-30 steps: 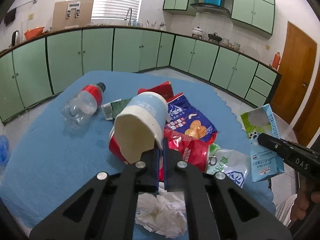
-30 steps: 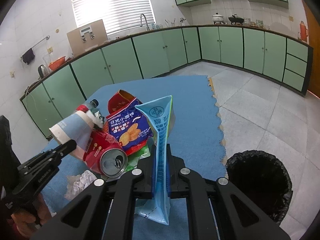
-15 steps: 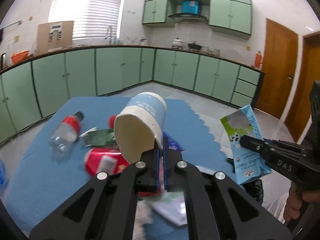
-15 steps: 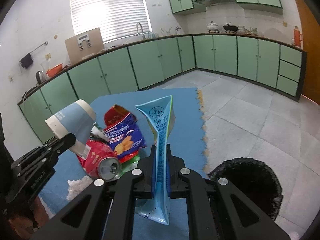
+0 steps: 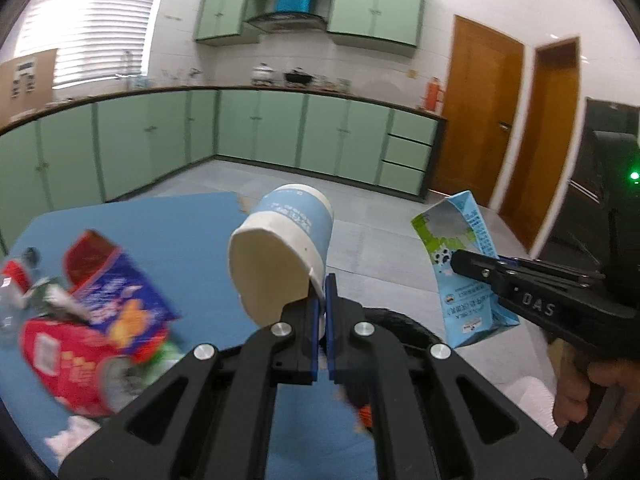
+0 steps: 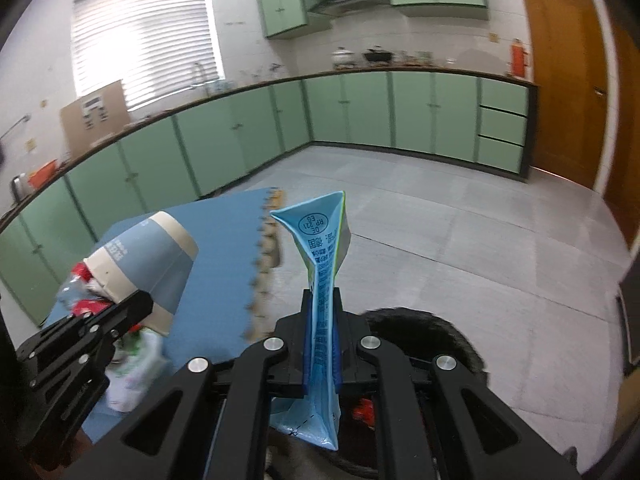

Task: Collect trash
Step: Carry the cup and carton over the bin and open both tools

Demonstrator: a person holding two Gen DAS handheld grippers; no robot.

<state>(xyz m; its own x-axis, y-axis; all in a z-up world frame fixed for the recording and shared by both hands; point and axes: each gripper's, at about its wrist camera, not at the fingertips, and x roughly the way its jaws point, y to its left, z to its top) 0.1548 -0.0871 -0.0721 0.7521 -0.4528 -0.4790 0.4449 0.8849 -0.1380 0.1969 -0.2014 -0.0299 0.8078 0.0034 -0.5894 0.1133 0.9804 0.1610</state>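
Left wrist view: your left tool (image 5: 322, 306) is clamped on the rim of a blue-and-white paper cup (image 5: 282, 256), cup tilted, open mouth facing the camera, lifted above the blue mat (image 5: 172, 232). To the cup's left, on the mat, lies the rest of the litter: a blue-purple snack bag (image 5: 120, 300) and a red crushed wrapper w/ can (image 5: 80, 356), both blurred. Behind the tool, low centre, the black bin-bag rim (image 5: 404, 326) shows. At right, your right tool (image 5: 460, 262) grips a flattened light-blue milk carton (image 5: 464, 268), held beside the cup, not touching it.

Right wrist view: your right tool (image 6: 322, 340) is pinched narrow on the carton's (image 6: 322, 280) edge, carton upright, spout end up. The black-lined trash bin (image 6: 436, 336) sits on the grey tile floor (image 6: 480, 240) directly below and just right of the tool. At left, the left tool (image 6: 136, 308) holds the cup (image 6: 148, 256) over the mat edge (image 6: 228, 240). Litter behind the cup is partly hidden.
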